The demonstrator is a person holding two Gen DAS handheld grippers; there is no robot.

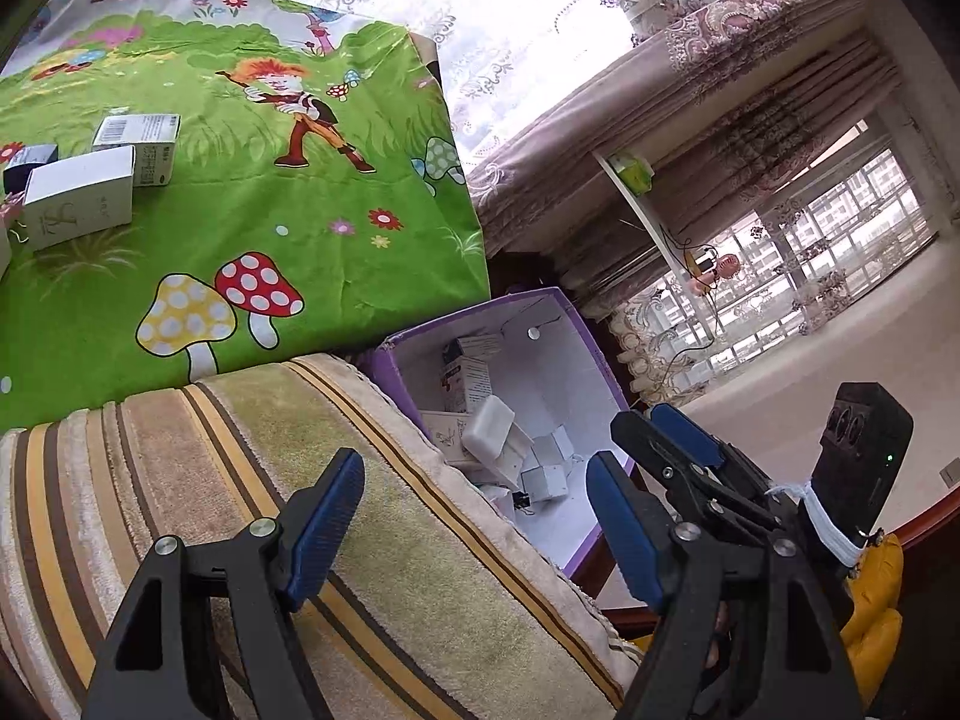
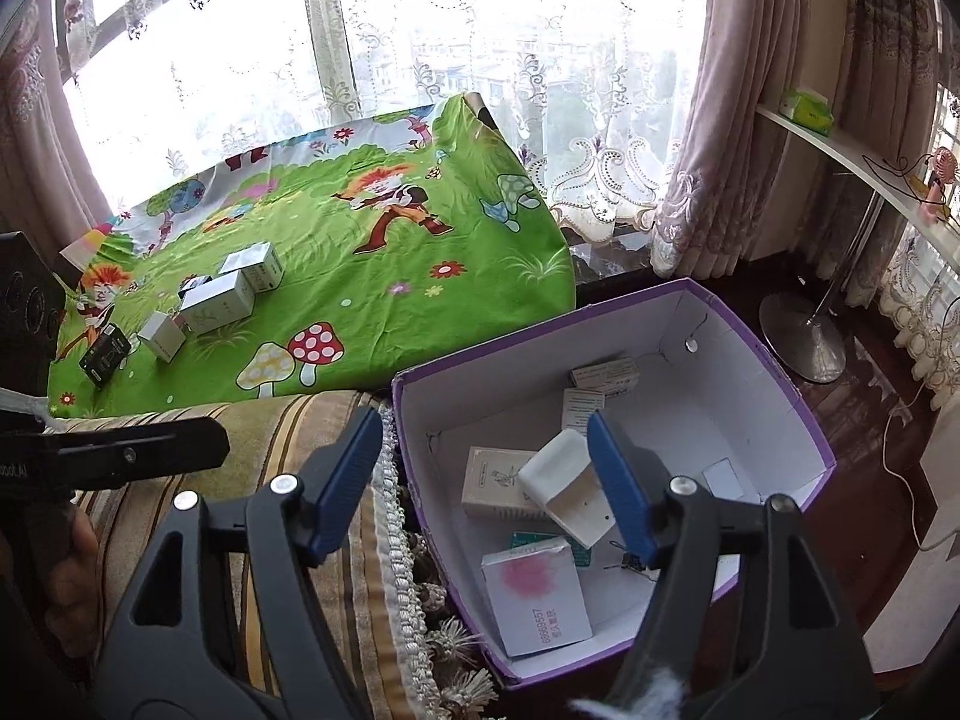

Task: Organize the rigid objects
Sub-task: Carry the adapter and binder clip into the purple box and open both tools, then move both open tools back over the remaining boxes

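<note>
Left claw: The jaws are seen open, with nothing between them. It is held over the striped blanket, beside the box.

Right claw: The jaws are seen open, and nothing is gripped. It is held over the near edge of the purple box. A white block lies tilted in the box under the gap between the jaws, and it looks let go.

Risk, box: The box is set at the edge of the blanket, with the floor seen just past it. It could be tipped or pushed off if its wall is bumped by a claw.

Risk, white block: It is leaned on other packs, so it could slide down when the next thing is dropped in.

Risk, claws: Both claws are kept close together here. They could be knocked into each other when one is swung back.

Risk, small cartons: They are stood close together, so one could be knocked over when the next one is picked.

In the box: Several small packs are seen lying loose, among them a beige carton, a white pack with a pink spot and two little cartons at the far wall. A small black clip is seen too.

Still to be tidied: A few small cartons and a black box are left on the green cartoon cloth, well apart from the box.
</note>
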